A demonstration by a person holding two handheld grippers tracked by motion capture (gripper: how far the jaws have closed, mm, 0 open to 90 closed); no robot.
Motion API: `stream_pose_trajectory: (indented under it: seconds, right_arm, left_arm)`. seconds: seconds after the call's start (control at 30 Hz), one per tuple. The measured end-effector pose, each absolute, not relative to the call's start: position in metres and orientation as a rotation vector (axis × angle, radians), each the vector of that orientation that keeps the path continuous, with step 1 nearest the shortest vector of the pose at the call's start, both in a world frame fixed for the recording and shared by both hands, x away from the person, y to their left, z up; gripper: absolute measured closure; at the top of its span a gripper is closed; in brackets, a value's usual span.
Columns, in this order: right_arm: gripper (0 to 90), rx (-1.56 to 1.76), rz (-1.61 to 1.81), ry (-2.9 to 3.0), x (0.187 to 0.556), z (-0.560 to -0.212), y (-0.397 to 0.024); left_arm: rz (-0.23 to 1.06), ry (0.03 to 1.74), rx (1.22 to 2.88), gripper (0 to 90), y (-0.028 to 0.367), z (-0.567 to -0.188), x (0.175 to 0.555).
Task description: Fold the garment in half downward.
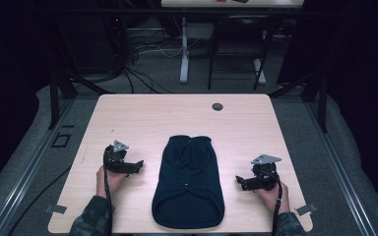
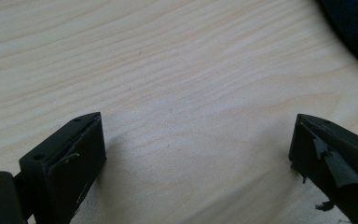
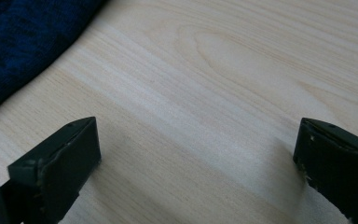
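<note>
A dark navy knitted garment (image 1: pixel 189 183) lies flat in the middle of the light wooden table (image 1: pixel 152 115), its narrower end toward the far side. My left gripper (image 1: pixel 139 165) rests on the table just left of the garment, jaws pointing at it, open with nothing between them (image 2: pixel 196 140). A corner of the navy garment (image 2: pixel 354 28) shows at the upper right of the left gripper view. My right gripper (image 1: pixel 238 181) sits right of the garment, also open and empty (image 3: pixel 196 140). The garment's edge (image 3: pixel 23 42) fills the upper left of the right gripper view.
A round cable hole (image 1: pixel 217 106) sits near the table's far edge. Beyond the table stand a white desk leg (image 1: pixel 184 49) and dark chair legs (image 1: pixel 236 54) on grey carpet, with cables on the floor. Black frame posts (image 1: pixel 54 98) flank the table.
</note>
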State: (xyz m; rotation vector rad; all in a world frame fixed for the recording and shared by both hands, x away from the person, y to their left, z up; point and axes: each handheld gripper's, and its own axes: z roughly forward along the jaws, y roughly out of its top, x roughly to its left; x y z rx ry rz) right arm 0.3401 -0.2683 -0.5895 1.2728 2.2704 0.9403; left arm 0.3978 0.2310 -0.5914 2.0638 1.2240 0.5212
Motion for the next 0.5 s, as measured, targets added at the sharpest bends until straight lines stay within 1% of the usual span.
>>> stream_pose_trajectory:
  seconds: [0.13,0.17,0.23,0.3,0.37,0.43,0.5]
  right_arm:
    - [0.7,1.265,0.948,2.274,0.34,-0.59,-0.268]
    - [4.7,1.269,0.945,2.27,0.341,-0.588,-0.269]
    - [6.0,1.267,0.951,2.265,0.341,-0.588,-0.269]
    - [5.3,1.28,0.948,2.265,0.342,-0.588,-0.266]
    - [0.7,1.29,0.935,2.28,0.343,-0.587,-0.264]
    - [0.0,1.31,0.941,2.311,0.348,-0.586,-0.262]
    - [0.0,1.337,0.989,2.339,0.354,-0.583,-0.259]
  left_arm:
    - [0.515,1.231,2.061,2.6,0.229,-0.591,0.398]
    - [0.5,1.221,2.083,1.7,0.223,-0.591,0.4]
    - [0.496,1.224,2.082,0.3,0.221,-0.591,0.4]
    - [0.466,1.225,2.078,0.1,0.218,-0.588,0.405]
    - [0.459,1.211,2.059,0.4,0.215,-0.587,0.406]
    - [0.415,1.195,2.076,0.4,0.21,-0.584,0.409]
    - [0.402,1.186,2.067,0.2,0.207,-0.582,0.41]
